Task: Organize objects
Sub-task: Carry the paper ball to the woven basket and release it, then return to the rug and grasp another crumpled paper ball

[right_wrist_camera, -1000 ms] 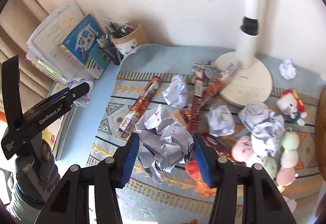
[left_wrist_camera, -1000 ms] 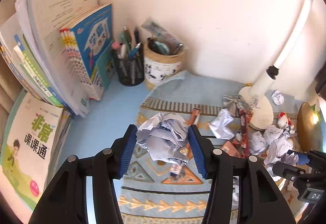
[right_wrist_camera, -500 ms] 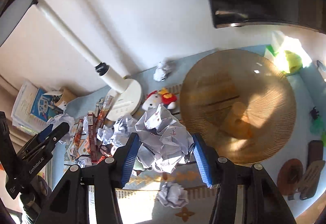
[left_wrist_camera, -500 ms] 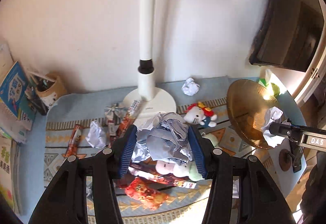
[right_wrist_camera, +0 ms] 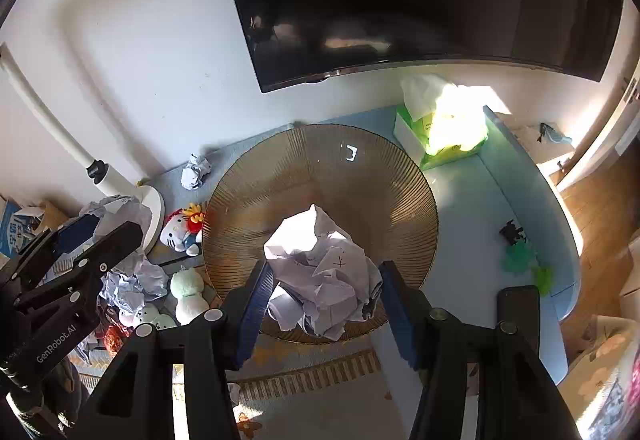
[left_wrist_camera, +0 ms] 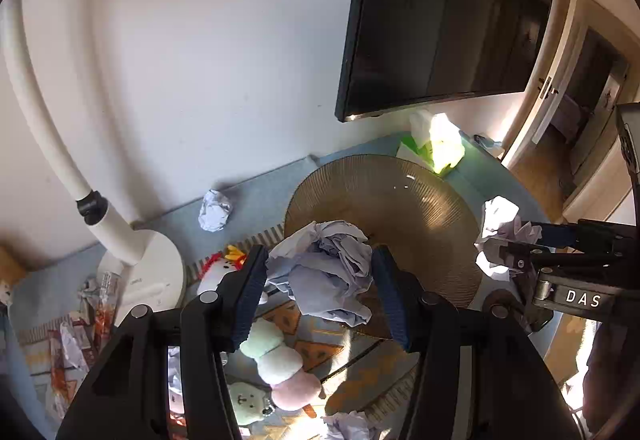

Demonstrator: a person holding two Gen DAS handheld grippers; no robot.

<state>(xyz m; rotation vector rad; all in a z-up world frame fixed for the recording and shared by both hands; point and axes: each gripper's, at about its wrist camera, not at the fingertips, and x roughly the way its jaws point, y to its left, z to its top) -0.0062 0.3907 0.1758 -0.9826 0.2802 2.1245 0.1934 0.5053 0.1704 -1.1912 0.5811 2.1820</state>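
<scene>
step: drop wads in brown ribbed bowl (right_wrist_camera: 320,167) | left gripper (left_wrist_camera: 320,272) jaws clamp bluish paper wad (left_wrist_camera: 324,280) | right gripper (right_wrist_camera: 324,292) jaws clamp white paper wad (right_wrist_camera: 320,272), lower centre | advice: centre over bowl, part jaws fully

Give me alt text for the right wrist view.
The right tool grips a paper wad over a ribbed amber bowl on a blue desk; a tissue box sits behind, plush toys to the left.

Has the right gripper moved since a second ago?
Yes. The right gripper, shut on a crumpled paper ball, has swung rightward away from the lamp base and now sits over the ribbed brown bowl.
</scene>
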